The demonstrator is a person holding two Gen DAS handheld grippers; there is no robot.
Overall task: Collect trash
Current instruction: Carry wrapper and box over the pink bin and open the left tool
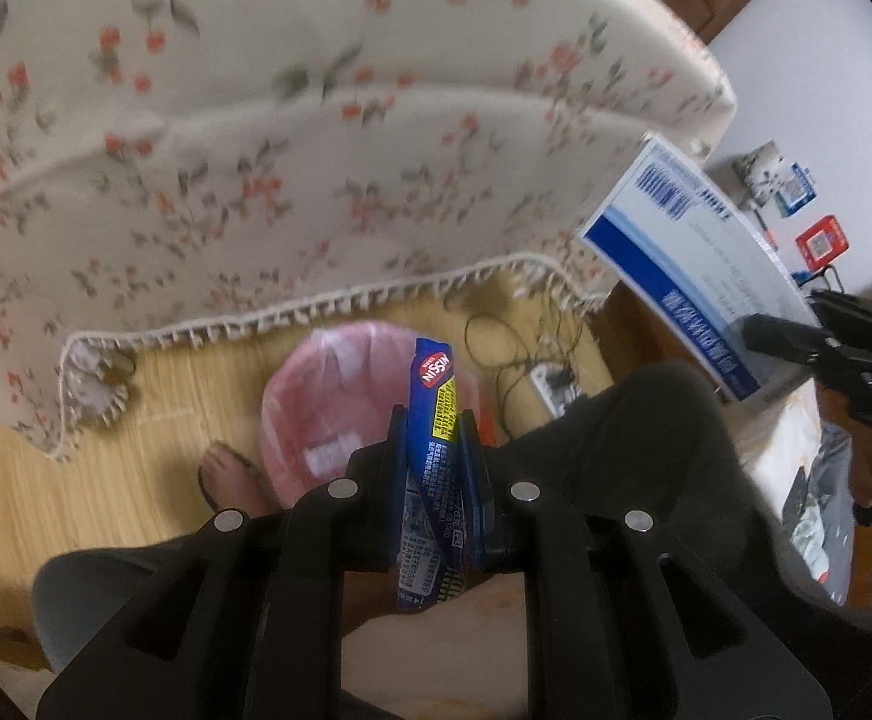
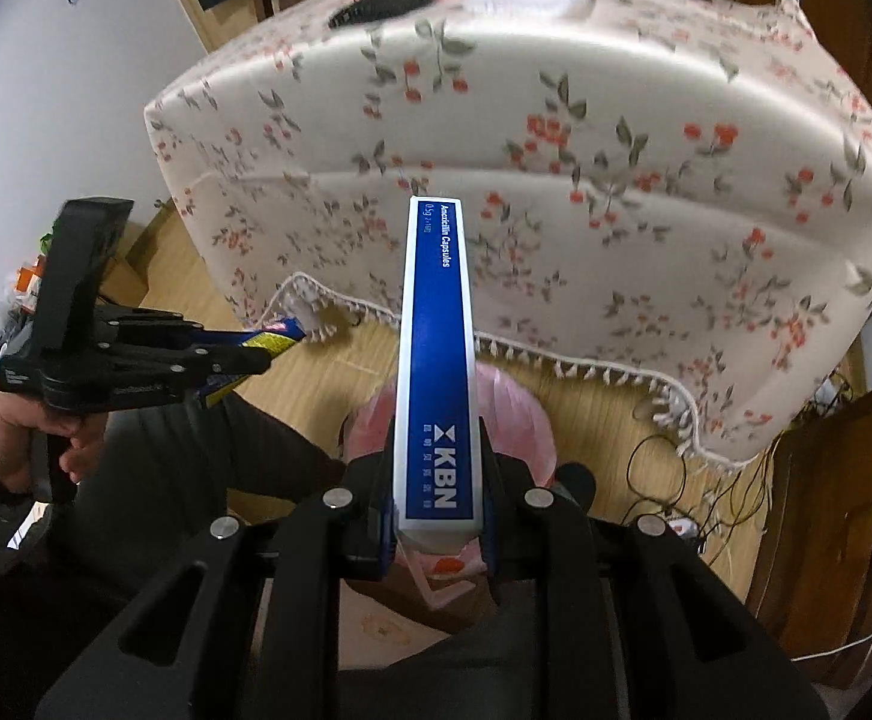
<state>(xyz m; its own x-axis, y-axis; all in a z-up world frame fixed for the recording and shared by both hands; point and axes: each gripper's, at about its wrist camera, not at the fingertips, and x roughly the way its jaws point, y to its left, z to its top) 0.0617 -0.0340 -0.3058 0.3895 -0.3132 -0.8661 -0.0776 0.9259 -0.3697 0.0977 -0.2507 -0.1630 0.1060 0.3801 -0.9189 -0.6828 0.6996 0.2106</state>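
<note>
My left gripper (image 1: 432, 441) is shut on a blue Nissin snack wrapper (image 1: 432, 420), held above a bin lined with a pink bag (image 1: 327, 408) on the wooden floor. My right gripper (image 2: 436, 468) is shut on a blue and white KBN medicine box (image 2: 436, 360), also held above the pink-lined bin (image 2: 520, 414). In the right wrist view the left gripper (image 2: 243, 357) with the wrapper (image 2: 273, 339) is at the left. In the left wrist view the box (image 1: 688, 264) and right gripper (image 1: 796, 342) are at the right.
A table under a floral cloth with a fringe (image 2: 556, 180) hangs over the bin; several items lie at its far edge (image 2: 387, 6). A bare foot (image 1: 234, 480) is beside the bin. Cables and a power strip (image 1: 544, 372) lie on the floor. Wooden furniture (image 2: 832, 510) stands at the right.
</note>
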